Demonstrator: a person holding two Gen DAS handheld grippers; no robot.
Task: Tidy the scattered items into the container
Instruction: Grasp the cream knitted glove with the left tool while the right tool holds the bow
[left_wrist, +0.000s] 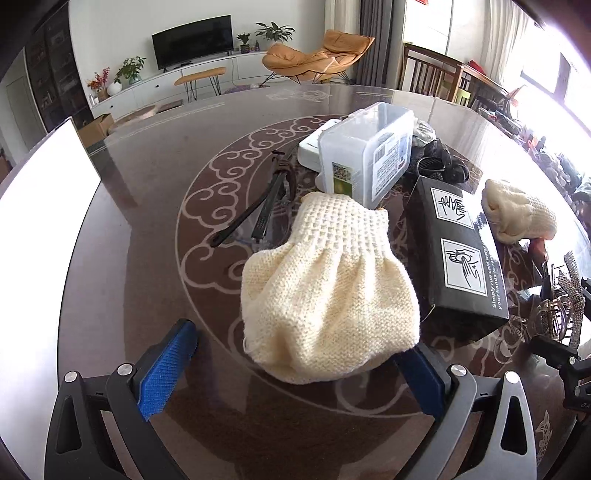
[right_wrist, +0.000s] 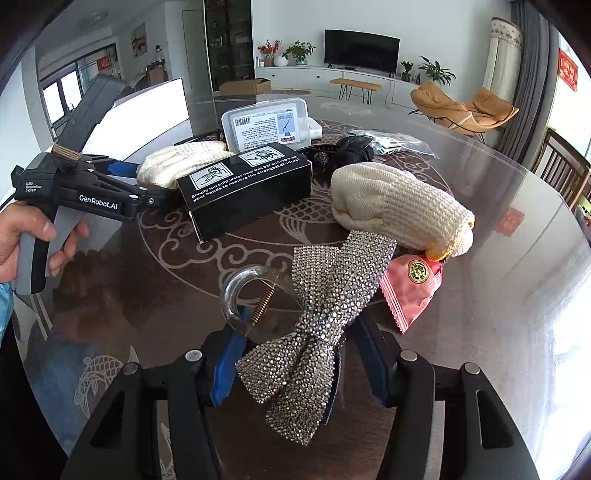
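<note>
**Both grippers at their items: left wide around a glove, right around the rhinestone bow clip**

Left gripper (left_wrist: 295, 365): jaws wide apart. Cream knit glove (left_wrist: 325, 291) lies between them on the table (left_wrist: 155, 206), its near edge over the tip of the right-hand blue pad; left-hand pad (left_wrist: 166, 369) is clear of it, with a gap. Not clamped.

Ahead of the left jaws, past the glove cuff: clear plastic box (left_wrist: 365, 155), lid shut, tilted, resting on a white flat item (left_wrist: 308, 151). Ahead-left: dark strap-like items (left_wrist: 258, 206), can't tell what they are. Ahead-right, just beside the glove: black carton (left_wrist: 456, 251) with hand-washing pictograms. Further right: second cream glove (left_wrist: 517, 214).

Right gripper (right_wrist: 295, 354): jaws part-way apart, rhinestone bow hair clip (right_wrist: 314, 317) sits between them. Its clear claw part (right_wrist: 240, 291) lies at the left blue pad (right_wrist: 229, 365); right pad mostly hidden behind the bow. Can't tell if the pads are actually pressing on it.

Ahead-right of the right jaws: second glove, touching the bow's upper wing, and a pink sachet (right_wrist: 410, 291) partly under the glove. Ahead-left: black carton, with the first glove behind it. Straight ahead, far: clear box, black fabric hair piece (right_wrist: 347, 147) to its right.

Left gripper body and the hand (right_wrist: 26, 240) holding it show at the left of the right view.
</note>
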